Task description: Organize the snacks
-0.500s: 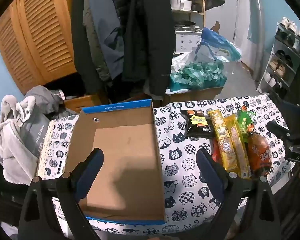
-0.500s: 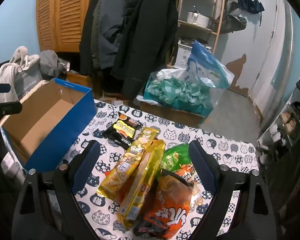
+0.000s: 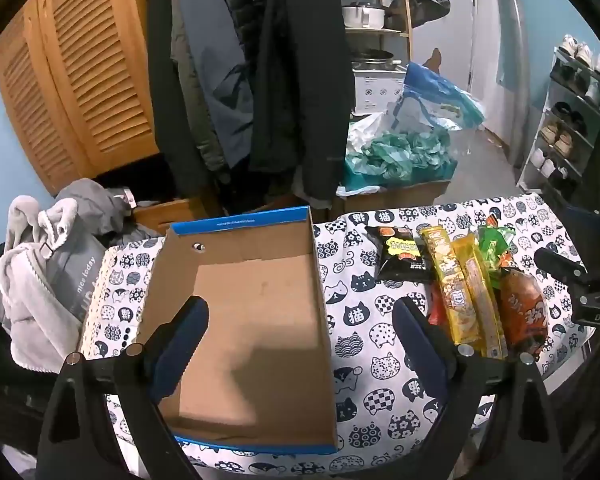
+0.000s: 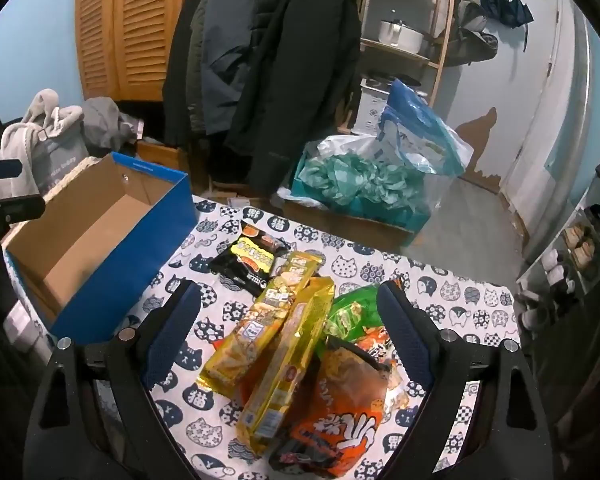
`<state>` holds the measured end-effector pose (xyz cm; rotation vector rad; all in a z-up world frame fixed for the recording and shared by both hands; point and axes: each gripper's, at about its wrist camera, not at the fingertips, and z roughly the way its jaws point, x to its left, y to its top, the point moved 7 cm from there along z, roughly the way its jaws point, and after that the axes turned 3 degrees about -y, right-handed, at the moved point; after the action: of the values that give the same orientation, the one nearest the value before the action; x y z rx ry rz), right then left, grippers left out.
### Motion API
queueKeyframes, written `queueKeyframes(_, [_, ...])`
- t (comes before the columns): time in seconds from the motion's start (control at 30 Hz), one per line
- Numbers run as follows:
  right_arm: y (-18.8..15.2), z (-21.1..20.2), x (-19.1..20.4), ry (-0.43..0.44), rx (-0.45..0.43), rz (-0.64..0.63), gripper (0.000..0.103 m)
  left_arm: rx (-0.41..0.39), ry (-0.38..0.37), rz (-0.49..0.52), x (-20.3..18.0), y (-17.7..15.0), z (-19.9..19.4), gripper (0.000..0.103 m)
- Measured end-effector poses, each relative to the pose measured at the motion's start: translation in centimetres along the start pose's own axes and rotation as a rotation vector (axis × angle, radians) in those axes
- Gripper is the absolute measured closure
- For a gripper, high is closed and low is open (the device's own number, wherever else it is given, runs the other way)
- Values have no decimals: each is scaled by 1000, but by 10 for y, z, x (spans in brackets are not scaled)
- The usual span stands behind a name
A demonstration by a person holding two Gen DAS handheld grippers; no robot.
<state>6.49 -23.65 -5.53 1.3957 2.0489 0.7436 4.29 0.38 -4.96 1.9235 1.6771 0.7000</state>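
both grippers wide open, holding nothing. right gripper hangs over the overlapping snack pile beside the empty box; could easily snag two packets at once.

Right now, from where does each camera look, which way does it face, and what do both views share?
Left wrist: sits on the left tool, above the empty blue box, facing the coats; its two open fingers show.
Right wrist: sits on the right tool, above the snack pile, facing the shelf; its open fingers show.
Shared: the box, the black snack packet and the cat-print tablecloth.
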Motion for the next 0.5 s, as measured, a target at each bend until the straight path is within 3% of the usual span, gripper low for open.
queueKeyframes(0.5, [-2,5,6,13,11,-2,15,13,0,2,-4,-5,1,8])
